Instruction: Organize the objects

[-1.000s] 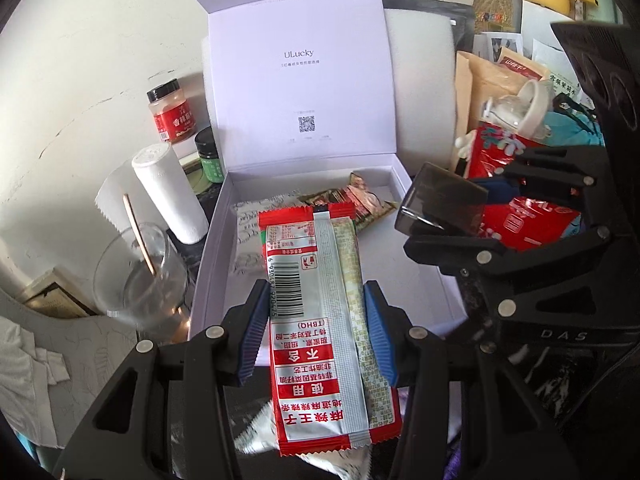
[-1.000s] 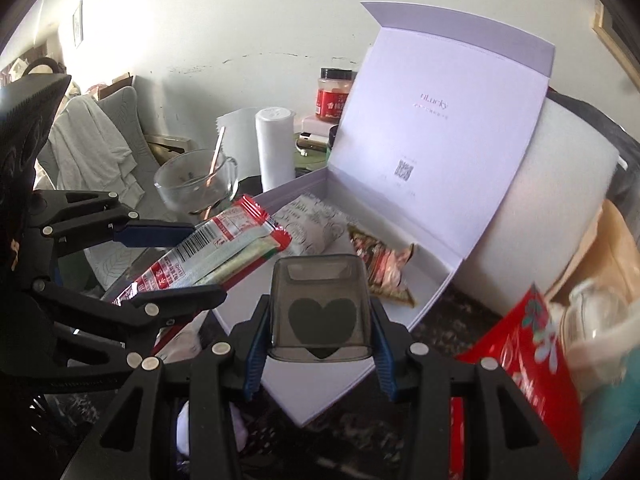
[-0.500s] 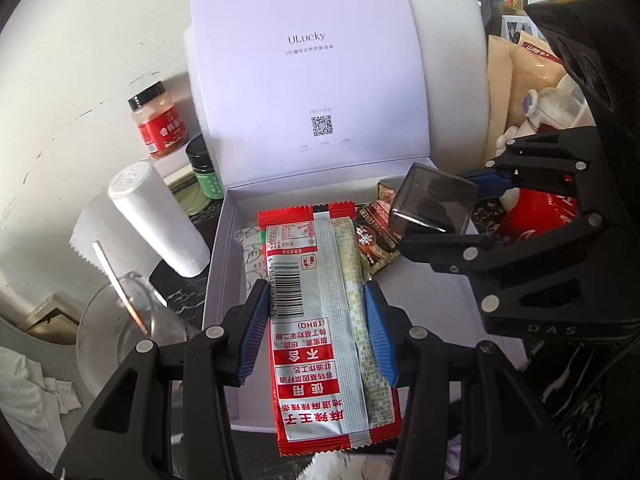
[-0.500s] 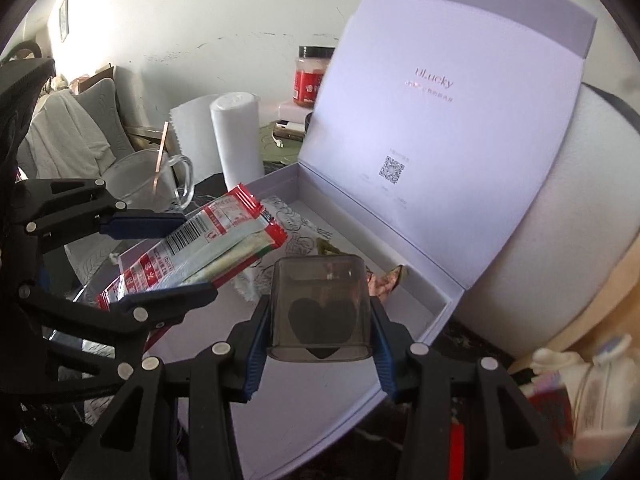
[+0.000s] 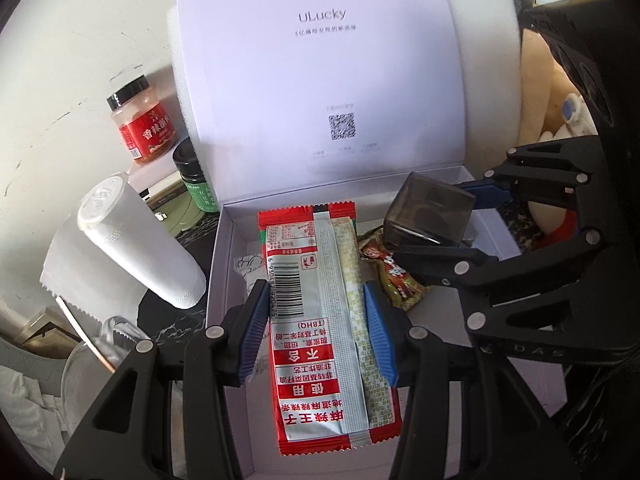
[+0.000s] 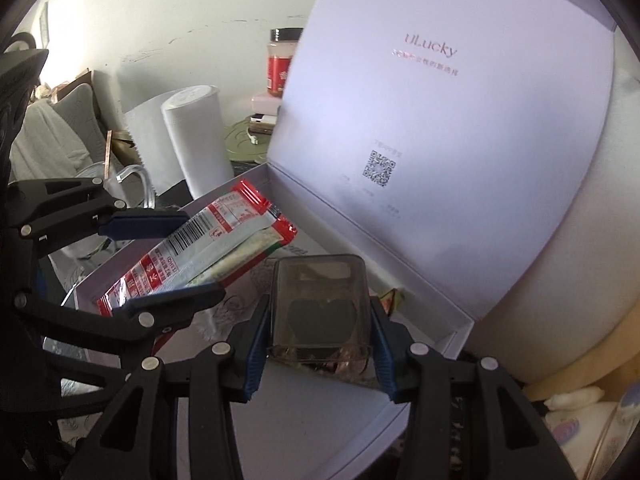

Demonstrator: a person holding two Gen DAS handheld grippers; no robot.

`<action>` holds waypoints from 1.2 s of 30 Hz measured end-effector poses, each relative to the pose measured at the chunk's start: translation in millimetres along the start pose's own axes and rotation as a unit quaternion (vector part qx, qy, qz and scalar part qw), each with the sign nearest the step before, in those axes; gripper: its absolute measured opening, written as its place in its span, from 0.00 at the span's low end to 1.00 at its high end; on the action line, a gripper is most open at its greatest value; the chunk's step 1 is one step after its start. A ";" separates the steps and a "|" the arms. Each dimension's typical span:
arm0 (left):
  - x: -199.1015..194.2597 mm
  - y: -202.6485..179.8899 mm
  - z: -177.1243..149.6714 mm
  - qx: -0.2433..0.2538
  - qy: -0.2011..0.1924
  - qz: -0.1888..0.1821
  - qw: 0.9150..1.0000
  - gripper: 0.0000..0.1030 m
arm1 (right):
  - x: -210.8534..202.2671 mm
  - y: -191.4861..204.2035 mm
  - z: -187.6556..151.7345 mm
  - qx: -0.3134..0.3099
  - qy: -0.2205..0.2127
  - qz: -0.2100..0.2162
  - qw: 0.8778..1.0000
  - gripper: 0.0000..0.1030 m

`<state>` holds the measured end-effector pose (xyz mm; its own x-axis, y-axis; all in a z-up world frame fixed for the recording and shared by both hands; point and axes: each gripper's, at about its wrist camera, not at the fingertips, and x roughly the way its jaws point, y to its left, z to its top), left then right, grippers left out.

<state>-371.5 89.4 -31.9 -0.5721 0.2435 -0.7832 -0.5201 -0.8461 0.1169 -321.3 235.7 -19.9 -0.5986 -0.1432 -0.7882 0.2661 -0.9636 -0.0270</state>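
Note:
An open white gift box point(image 5: 218, 280) stands with its lid point(image 5: 320, 80) upright. My left gripper point(image 5: 314, 300) is shut on a long red snack packet point(image 5: 320, 360), held lengthwise over the box's left half. My right gripper point(image 6: 319, 312) is shut on a small smoky translucent case with a dark heart point(image 6: 320, 292), held over the box's inside point(image 6: 460, 328). The left wrist view shows the case point(image 5: 428, 208) at the right, above a red-green snack packet point(image 5: 396, 280) lying in the box. A white patterned packet point(image 5: 244, 264) lies at the box's left wall.
A paper towel roll point(image 5: 136, 248), a red-label jar point(image 5: 142, 124) and a green jar point(image 5: 196, 184) stand left of the box. A glass cup with a stick point(image 5: 96, 360) is at the near left. White foam point(image 5: 488, 60) leans behind the lid; clutter fills the right.
Both grippers have moved forward and lower toward the box with their loads still held. The box and lid now fill much more of both views.

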 end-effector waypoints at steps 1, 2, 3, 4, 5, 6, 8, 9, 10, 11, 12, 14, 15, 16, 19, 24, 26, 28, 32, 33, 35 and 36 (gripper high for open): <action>4.3 1.0 0.5 0.000 0.003 -0.001 1.000 0.44 | 3.1 -0.6 0.5 0.001 0.003 -0.001 1.000 0.45; 7.9 2.1 0.7 -0.003 0.006 -0.003 1.000 0.44 | 6.9 -1.0 0.7 0.002 0.007 -0.001 1.000 0.45; 11.3 3.5 0.4 -0.007 0.009 -0.008 1.000 0.44 | 10.4 -1.8 0.5 0.004 0.011 0.000 1.000 0.45; 15.4 5.9 -0.1 -0.014 0.013 -0.017 1.000 0.44 | 12.7 -2.5 -0.3 0.007 0.015 0.002 1.000 0.45; 17.5 7.3 -0.5 -0.019 0.015 -0.020 1.000 0.44 | 16.3 -4.1 -0.2 0.012 0.019 0.005 1.000 0.45; 19.8 7.7 -0.9 -0.022 0.017 -0.017 0.999 0.44 | 18.7 -5.4 -0.4 0.016 0.022 0.006 1.000 0.45; 22.8 7.8 -1.3 -0.026 0.016 -0.016 0.999 0.44 | 22.0 -6.6 -1.1 0.019 0.024 0.002 1.000 0.45; 23.5 7.9 -1.6 -0.028 0.016 -0.018 0.999 0.45 | 22.1 -6.4 -1.0 0.019 0.023 0.001 1.000 0.45; 24.0 8.1 -1.7 -0.030 0.016 -0.020 0.999 0.45 | 21.9 -6.2 -0.6 0.019 0.023 0.002 1.000 0.45; 24.0 8.3 -1.8 -0.031 0.016 -0.020 0.999 0.45 | 21.5 -5.9 -0.4 0.019 0.023 0.002 1.000 0.46; 23.8 8.1 -1.9 -0.031 0.017 -0.018 0.999 0.46 | 21.3 -5.9 -0.4 0.019 0.024 0.002 1.000 0.47; 22.4 6.8 -3.2 -0.031 0.022 -0.007 0.999 0.46 | 20.1 -5.2 -0.7 0.019 0.026 -0.002 0.999 0.54; 20.4 5.2 -4.0 -0.031 0.022 -0.004 0.999 0.47 | 19.4 -5.2 -1.0 0.019 0.027 -0.005 0.999 0.56; 17.8 4.4 -4.9 -0.031 0.020 -0.001 0.999 0.48 | 18.7 -5.7 -1.4 0.020 0.028 -0.007 0.999 0.58; 9.5 1.4 -5.3 -0.028 0.012 0.008 1.000 0.48 | 14.8 -6.5 -2.1 0.020 0.030 -0.015 0.999 0.62; -11.7 1.3 -6.1 -0.029 -0.002 0.016 0.999 0.48 | -1.3 -3.7 -2.0 0.017 0.021 -0.019 0.999 0.62; -21.1 1.6 -6.6 -0.028 -0.006 0.017 0.999 0.48 | -10.3 -2.3 -1.3 0.016 0.015 -0.020 1.000 0.62; -32.0 1.2 -7.6 -0.027 -0.012 0.021 0.999 0.48 | -18.6 -0.5 -0.5 0.015 0.009 -0.022 1.000 0.62; -58.2 0.4 -10.4 -0.030 -0.025 0.029 0.999 0.48 | -40.7 2.7 -0.5 0.010 -0.004 -0.026 1.000 0.62; -63.9 -0.3 -11.1 -0.031 -0.027 0.031 0.999 0.48 | -45.7 4.1 -0.9 0.009 -0.006 -0.025 1.000 0.62; -77.8 -2.0 -12.9 -0.031 -0.033 0.037 0.998 0.48 | -55.2 6.3 -1.9 0.006 -0.012 -0.026 1.000 0.62; -85.1 -2.9 -14.2 -0.031 -0.036 0.040 0.998 0.49 | -59.3 8.0 -1.8 0.005 -0.014 -0.027 1.000 0.62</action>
<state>-312.2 64.4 25.7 -0.6548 0.2059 -0.7272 -0.4323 -0.8913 0.1370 -282.3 236.9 25.5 -0.6330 -0.0977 -0.7680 0.2256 -0.9722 -0.0623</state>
